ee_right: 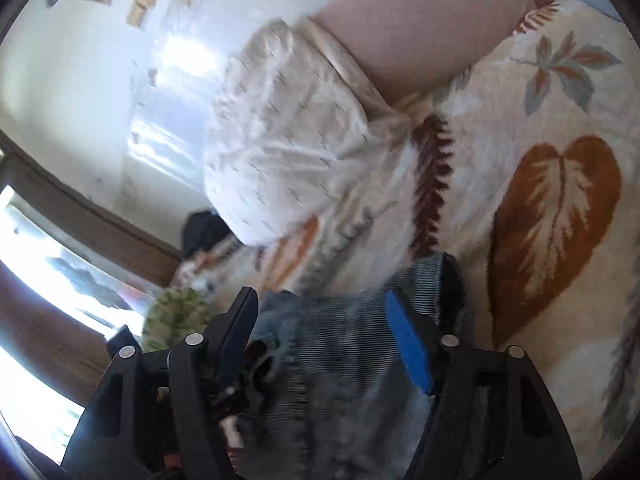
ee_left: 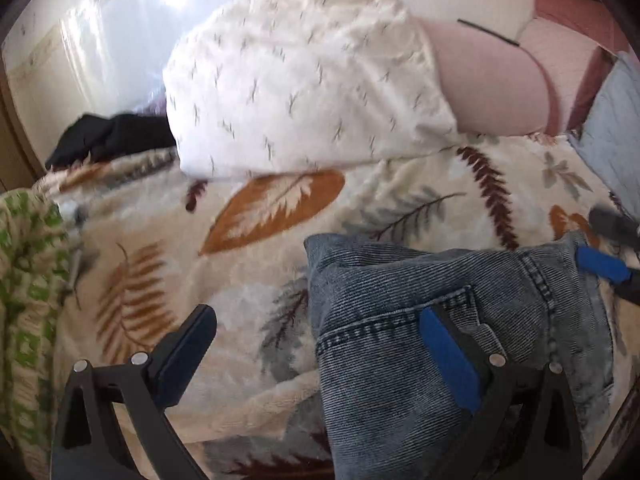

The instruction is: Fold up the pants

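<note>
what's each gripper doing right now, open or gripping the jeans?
Left gripper: open, jaws wide over the edge of the jeans, not clamped.
Right gripper: open, denim between the jaws, pads not pressing.

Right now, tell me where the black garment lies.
In the left wrist view, the black garment lies at the left, at the far edge of the leaf-print blanket, beside the white pillow.

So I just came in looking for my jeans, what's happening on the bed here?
A person with a two-finger gripper in each hand is folding a pair of jeans on the leaf-print blanket. The left gripper is open, one finger over the denim near a pocket, the other over the blanket. The right gripper is open too, with denim between its fingers. A white pillow lies beyond.
</note>
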`<move>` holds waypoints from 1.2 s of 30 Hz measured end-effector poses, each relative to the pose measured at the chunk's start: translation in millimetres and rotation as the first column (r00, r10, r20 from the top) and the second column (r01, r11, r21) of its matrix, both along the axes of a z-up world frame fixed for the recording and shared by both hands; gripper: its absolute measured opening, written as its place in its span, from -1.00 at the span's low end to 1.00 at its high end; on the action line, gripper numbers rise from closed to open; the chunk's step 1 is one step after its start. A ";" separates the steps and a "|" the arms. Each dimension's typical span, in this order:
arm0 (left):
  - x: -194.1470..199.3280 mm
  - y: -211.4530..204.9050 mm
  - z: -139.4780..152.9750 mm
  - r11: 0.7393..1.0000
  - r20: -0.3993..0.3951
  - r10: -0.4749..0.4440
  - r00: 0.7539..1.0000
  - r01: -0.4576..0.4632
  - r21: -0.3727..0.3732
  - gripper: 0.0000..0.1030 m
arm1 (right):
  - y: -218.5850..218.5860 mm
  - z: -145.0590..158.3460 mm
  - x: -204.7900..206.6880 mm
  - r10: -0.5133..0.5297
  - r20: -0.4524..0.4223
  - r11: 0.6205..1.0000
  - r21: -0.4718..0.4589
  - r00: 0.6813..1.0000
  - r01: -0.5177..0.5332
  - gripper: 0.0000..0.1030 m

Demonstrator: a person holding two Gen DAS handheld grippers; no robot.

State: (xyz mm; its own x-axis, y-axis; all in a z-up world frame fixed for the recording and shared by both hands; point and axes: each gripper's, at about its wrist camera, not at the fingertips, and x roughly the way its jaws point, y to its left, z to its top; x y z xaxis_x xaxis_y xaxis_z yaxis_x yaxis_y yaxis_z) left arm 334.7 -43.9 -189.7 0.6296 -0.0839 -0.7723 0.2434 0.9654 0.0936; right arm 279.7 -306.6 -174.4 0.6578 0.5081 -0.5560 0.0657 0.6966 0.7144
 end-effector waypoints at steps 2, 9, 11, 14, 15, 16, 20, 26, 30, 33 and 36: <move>0.5 -2.3 -7.5 1.000 0.010 -0.003 1.000 0.003 0.023 1.00 | 1.2 -16.5 4.7 0.013 -0.058 0.999 -0.034 0.998 -0.015 0.13; 6.3 -8.7 -24.3 0.999 -0.002 0.015 1.000 -0.015 0.029 1.00 | -3.1 -49.9 15.1 0.030 -0.100 0.999 -0.036 0.995 -0.034 0.08; 10.2 -6.1 -32.4 1.000 -0.022 0.030 0.999 -0.030 0.011 1.00 | -0.5 -52.0 14.7 0.048 -0.090 0.996 -0.069 0.995 -0.054 0.08; 10.0 -10.7 -33.2 0.999 -0.004 0.026 1.000 -0.026 0.038 1.00 | 3.6 -50.1 13.4 0.043 -0.079 0.994 -0.097 0.996 -0.050 0.08; 8.2 -13.2 -32.1 0.998 0.010 0.020 1.000 -0.020 0.059 1.00 | 5.9 -47.3 13.3 0.041 -0.075 0.993 -0.110 0.996 -0.049 0.08; 6.7 -14.1 -30.5 0.997 0.019 0.017 1.000 -0.018 0.070 1.00 | 6.7 -46.5 12.1 0.039 -0.071 0.992 -0.119 0.997 -0.048 0.08; -9.3 -3.3 -9.0 0.997 0.065 0.038 0.997 -0.042 0.059 1.00 | 6.5 -31.6 -1.9 0.007 -0.045 0.993 -0.115 0.999 -0.012 0.30; -63.5 37.0 39.2 0.998 0.151 0.056 0.987 -0.060 0.021 1.00 | 7.6 21.2 -58.9 -0.028 0.025 0.969 -0.244 0.999 0.033 0.37; -107.1 58.4 42.8 1.000 0.141 0.016 0.990 -0.019 0.023 1.00 | 25.5 47.1 -104.7 -0.012 0.093 0.917 -0.396 0.996 0.048 0.50; -129.9 60.5 30.0 0.999 0.155 -0.004 0.988 -0.005 0.054 1.00 | 47.9 51.0 -123.0 0.052 0.099 0.892 -0.452 0.994 -0.001 0.50; -130.7 52.6 13.1 0.995 0.128 -0.032 0.991 0.019 0.100 1.00 | 78.7 38.9 -126.5 0.120 0.073 0.878 -0.474 0.990 -0.072 0.50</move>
